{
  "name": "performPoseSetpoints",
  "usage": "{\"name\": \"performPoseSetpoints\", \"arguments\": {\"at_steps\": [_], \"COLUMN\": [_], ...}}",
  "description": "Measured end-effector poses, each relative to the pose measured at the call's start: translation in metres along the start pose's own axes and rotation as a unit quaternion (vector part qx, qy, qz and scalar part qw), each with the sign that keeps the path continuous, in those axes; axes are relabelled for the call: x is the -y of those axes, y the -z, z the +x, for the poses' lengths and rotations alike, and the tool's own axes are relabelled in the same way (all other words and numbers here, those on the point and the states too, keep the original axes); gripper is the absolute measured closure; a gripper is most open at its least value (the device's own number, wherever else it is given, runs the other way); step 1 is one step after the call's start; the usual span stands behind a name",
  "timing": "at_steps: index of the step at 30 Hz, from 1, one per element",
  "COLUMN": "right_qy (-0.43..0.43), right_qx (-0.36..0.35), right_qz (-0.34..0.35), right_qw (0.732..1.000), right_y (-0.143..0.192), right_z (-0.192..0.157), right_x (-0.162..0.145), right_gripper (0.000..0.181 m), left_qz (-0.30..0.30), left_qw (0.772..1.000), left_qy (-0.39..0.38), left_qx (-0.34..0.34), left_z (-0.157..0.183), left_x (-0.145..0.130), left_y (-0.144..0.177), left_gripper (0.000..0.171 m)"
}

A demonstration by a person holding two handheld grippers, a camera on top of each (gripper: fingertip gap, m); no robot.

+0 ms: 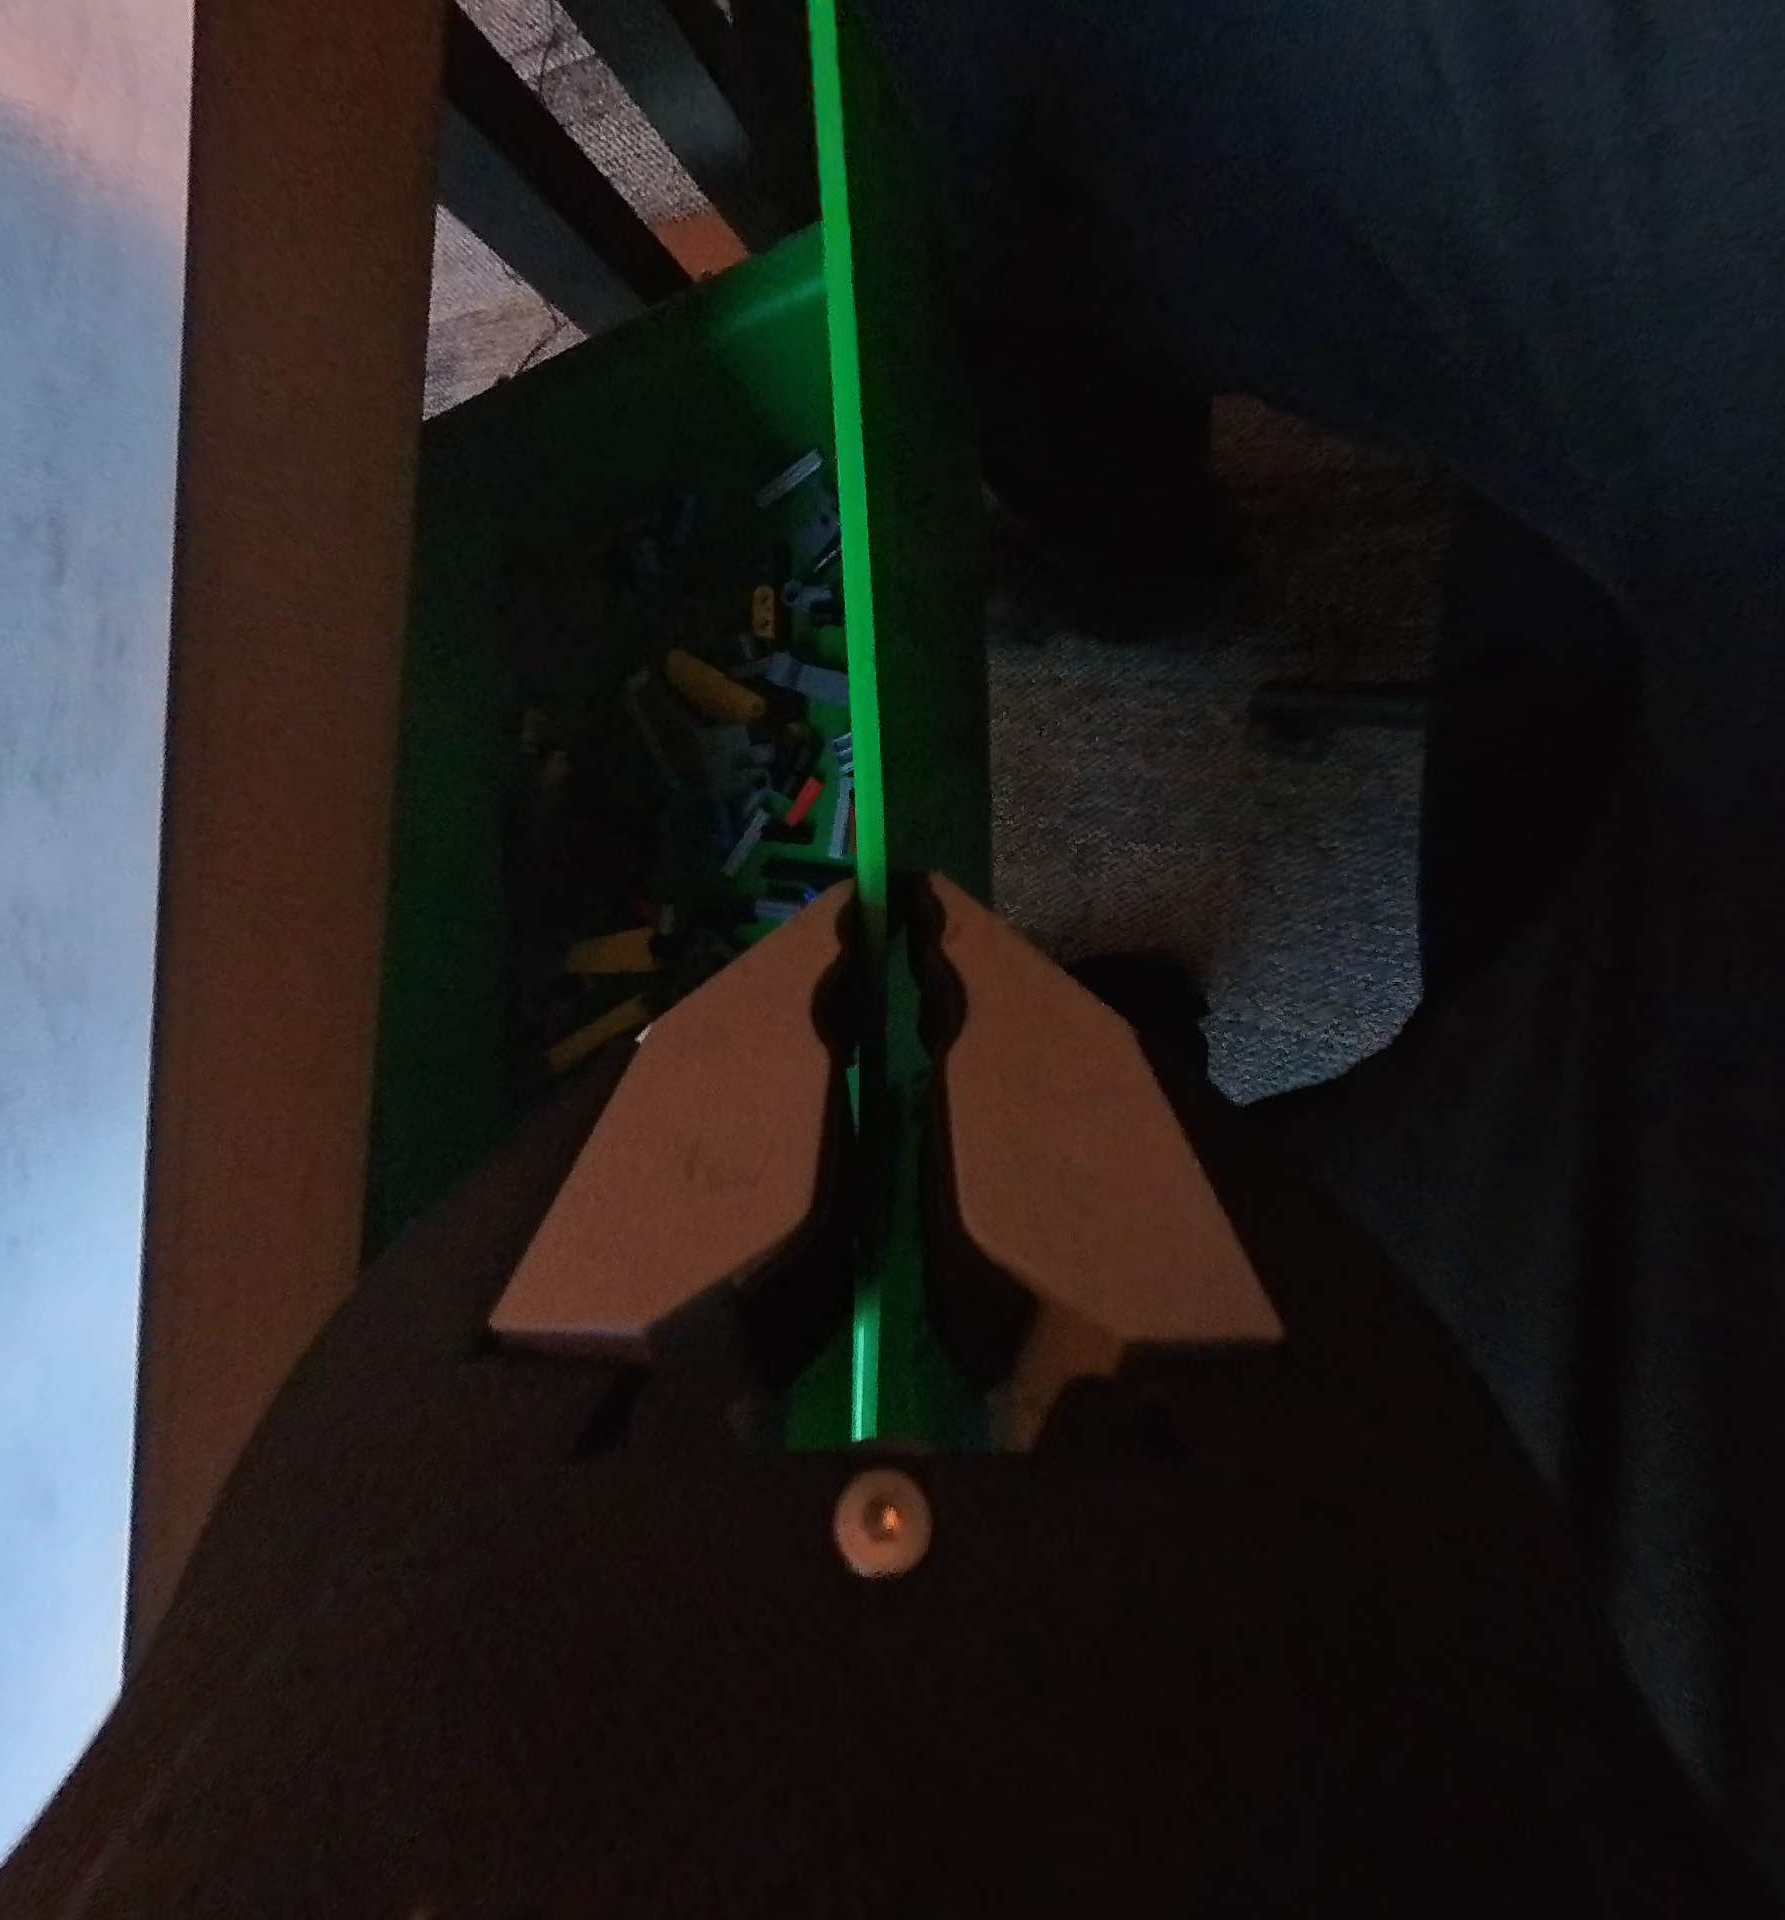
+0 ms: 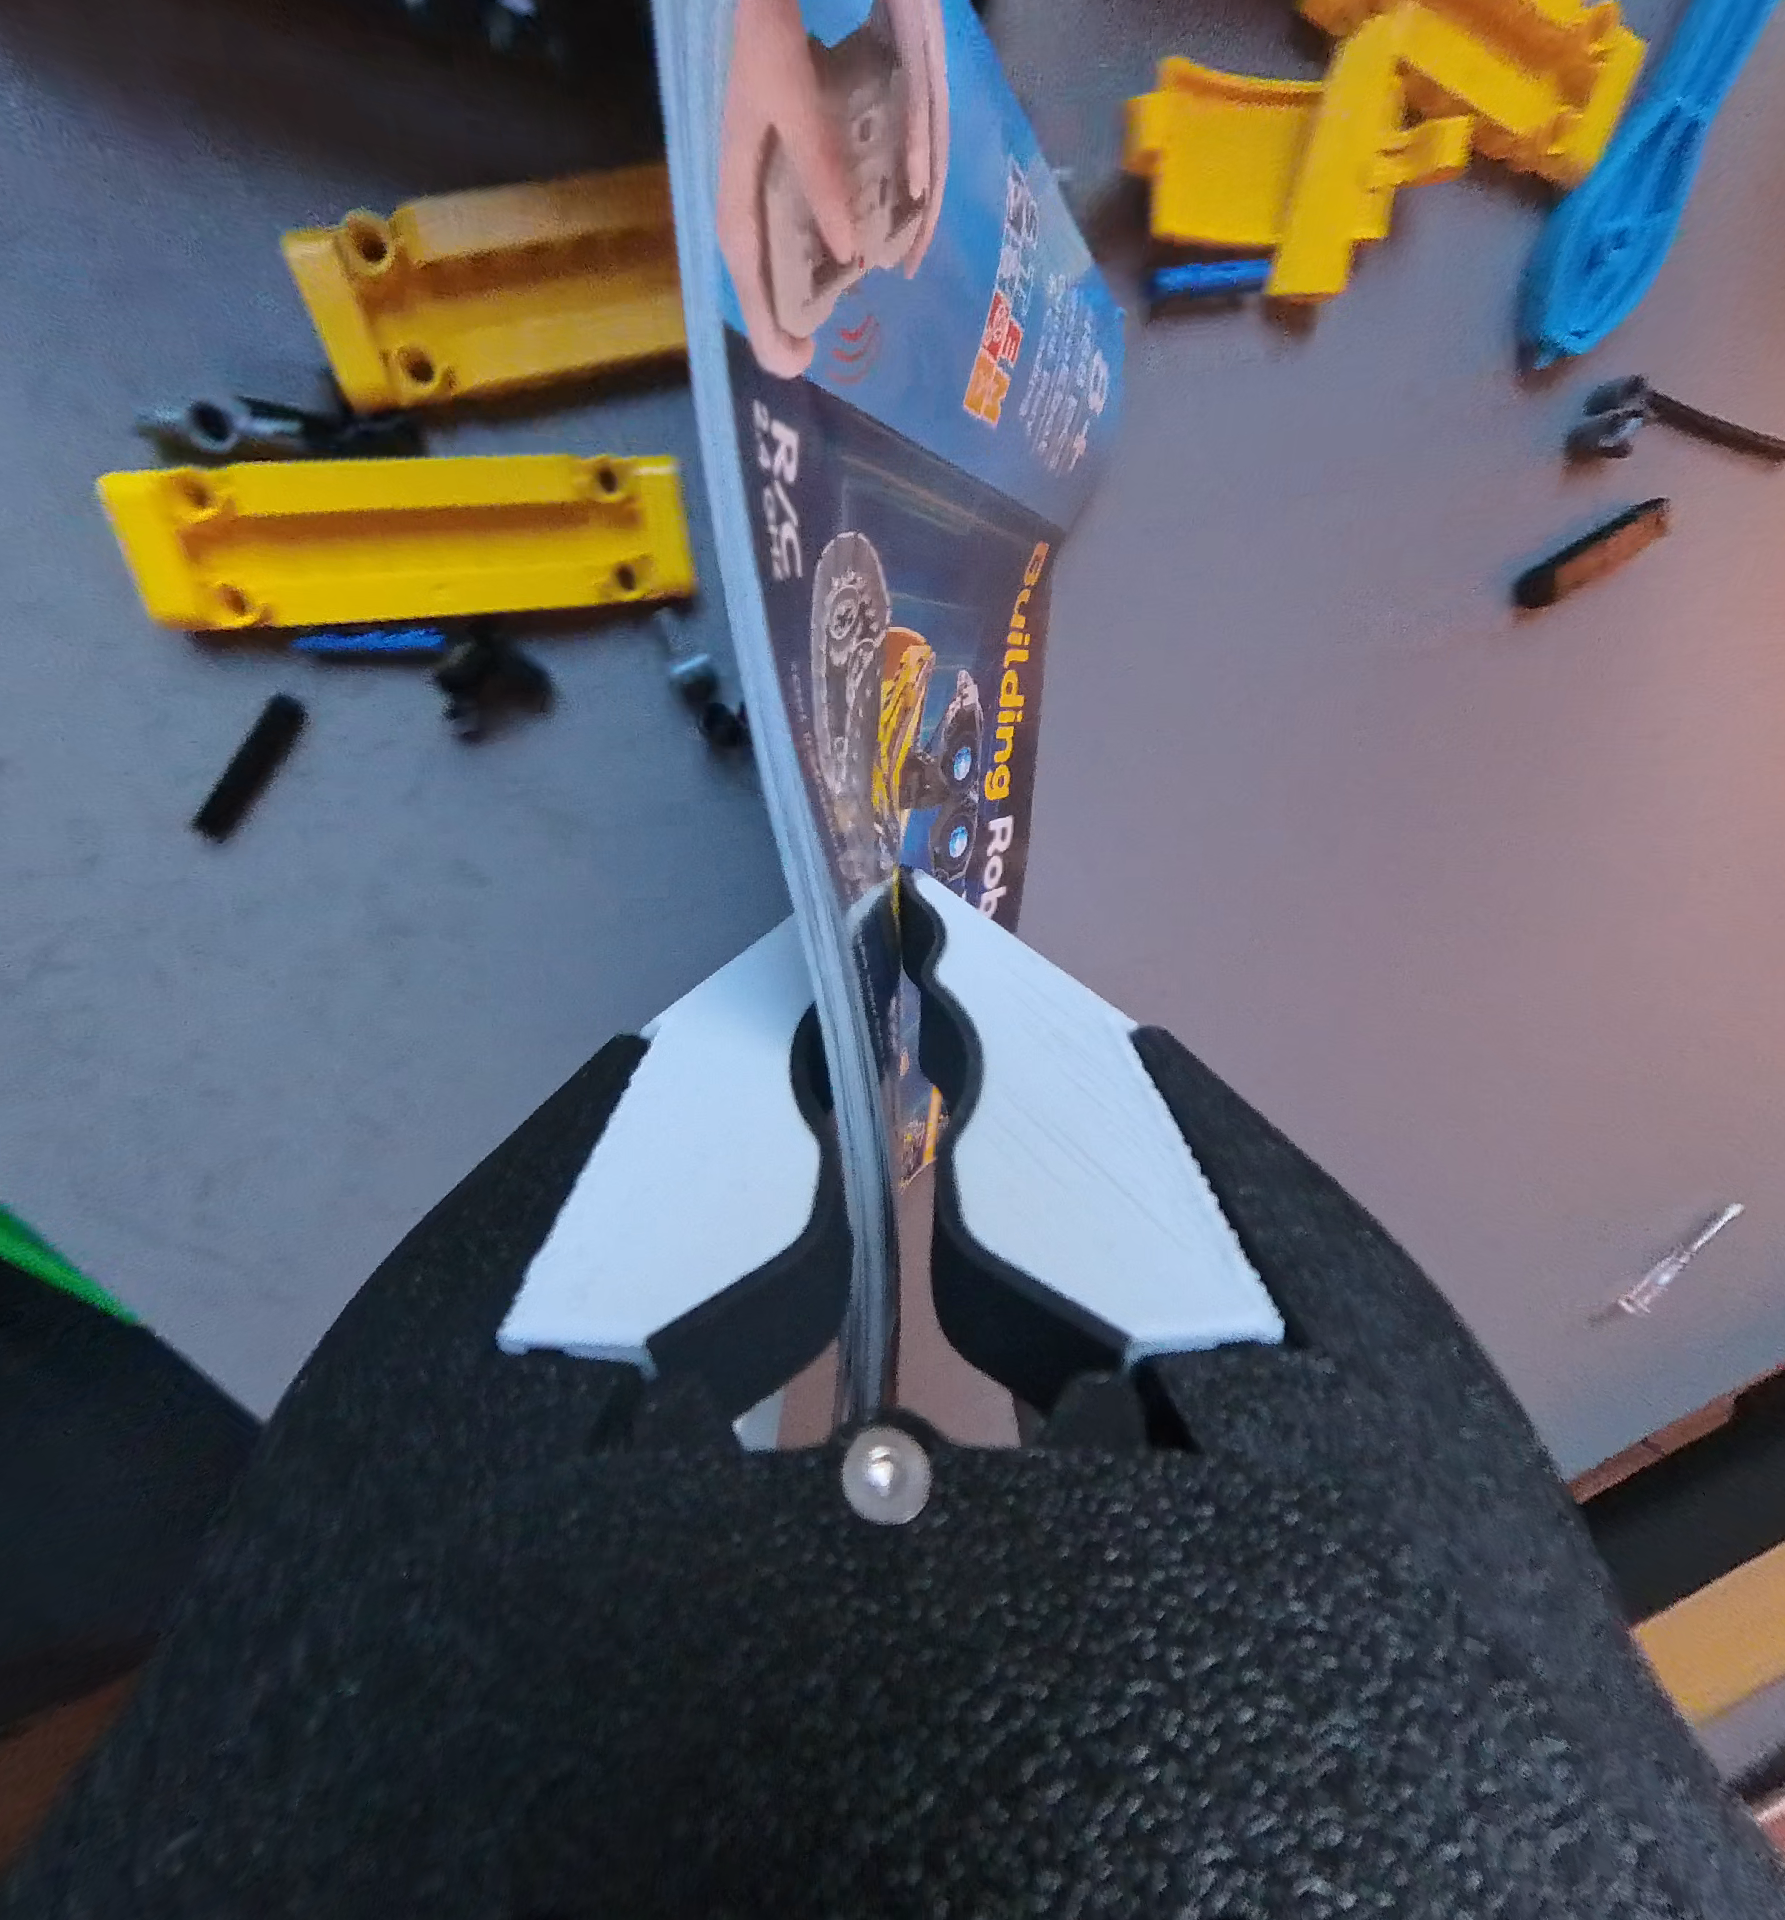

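Item one: my left gripper, fingers closed onto the thin wall of a green bin, the bright green rim running straight out from between the fingertips along the line of the fingers. The bin's hollow lay to the left of that wall, holding a dim heap of small building pieces; a wooden post stood just beyond the bin, carpet to the right. Item two: my right gripper, fingers pressed shut on a printed booklet, held edge-on, its long axis pointing directly away from the fingertips and its cover facing right. Below it, a grey table carried yellow beams to the left, a yellow assembly and blue wheel to the upper right, all well clear of the gripper. I could not tell how the two grippers lay relative to each other.
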State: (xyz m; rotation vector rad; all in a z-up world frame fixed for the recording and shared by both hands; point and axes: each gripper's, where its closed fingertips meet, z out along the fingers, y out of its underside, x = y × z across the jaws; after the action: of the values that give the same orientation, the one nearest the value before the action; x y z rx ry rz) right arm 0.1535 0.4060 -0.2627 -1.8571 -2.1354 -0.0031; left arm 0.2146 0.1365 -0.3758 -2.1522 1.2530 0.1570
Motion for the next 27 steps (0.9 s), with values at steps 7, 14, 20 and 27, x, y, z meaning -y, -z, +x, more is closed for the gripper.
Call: {"name": "performPoseSetpoints", "arguments": {"at_steps": [7, 14, 20, 27], "right_qy": [0.005, 0.026, 0.039, 0.026], "right_qx": [0.01, 0.02, -0.006, -0.107], "right_qz": [0.02, 0.048, 0.08, 0.076], "right_qw": [1.0, 0.998, 0.996, 0.991], "right_y": [0.012, 0.024, 0.039, 0.049], "right_z": [-0.044, -0.09, -0.103, -0.036], "right_x": [-0.008, -0.015, -0.014, -0.004], "right_gripper": [0.181, 0.181, 0.181, 0.181], "left_qz": [-0.004, 0.002, -0.008, -0.008], "left_qw": [1.0, 1.0, 1.0, 1.0], "left_qy": [-0.016, -0.003, 0.007, 0.008], "left_qx": [-0.005, -0.001, -0.005, -0.005], "left_z": [-0.005, -0.011, -0.004, -0.001], "left_x": [0.006, 0.007, 0.002, 0.001], "left_y": [-0.003, -0.001, 0.0, 0.004], "left_gripper": [0.166, 0.167, 0.168, 0.167]}}
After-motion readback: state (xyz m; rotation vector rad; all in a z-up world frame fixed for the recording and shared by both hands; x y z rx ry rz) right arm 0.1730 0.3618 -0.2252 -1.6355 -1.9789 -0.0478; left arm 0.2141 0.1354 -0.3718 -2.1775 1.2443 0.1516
